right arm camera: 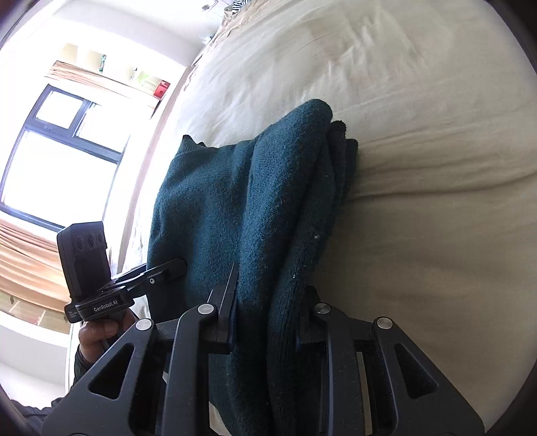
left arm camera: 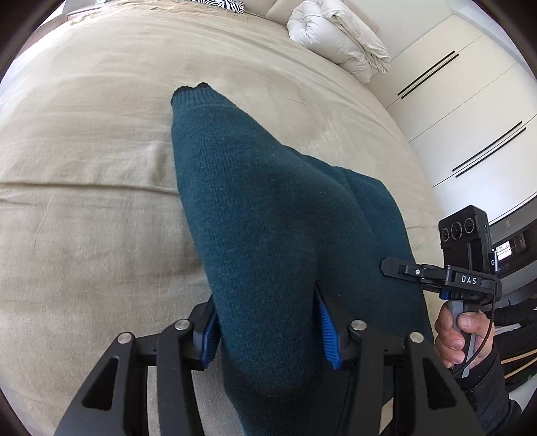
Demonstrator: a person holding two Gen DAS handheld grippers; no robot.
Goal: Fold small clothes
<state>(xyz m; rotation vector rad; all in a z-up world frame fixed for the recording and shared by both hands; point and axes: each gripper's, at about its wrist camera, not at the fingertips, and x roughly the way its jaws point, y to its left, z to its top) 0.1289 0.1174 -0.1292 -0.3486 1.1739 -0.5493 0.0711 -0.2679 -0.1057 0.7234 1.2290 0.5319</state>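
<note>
A dark teal knitted sweater [left arm camera: 255, 208] lies folded lengthwise on the beige bed [left arm camera: 84, 151]. In the left wrist view it runs away from me between the blue pads [left arm camera: 327, 332] of my left gripper [left arm camera: 266, 298]. The jaws stand apart around the cloth, and the ribbed face of the right pad shows bare. My right gripper [right arm camera: 272, 285] is shut on a thick stack of the sweater's [right arm camera: 218, 201] folded layers near its right edge. Each gripper shows in the other's view: the right gripper [left arm camera: 396, 268] at the sweater's right side, the left gripper [right arm camera: 167, 268] at its left side.
A white rolled duvet [left arm camera: 335, 37] sits at the far corner of the bed, beside white wardrobe doors [left arm camera: 470, 100]. A zebra-print pillow [left arm camera: 225, 5] lies at the head. A bright window [right arm camera: 57, 157] is to the left. A person's hand [left arm camera: 459, 338] holds the right handle.
</note>
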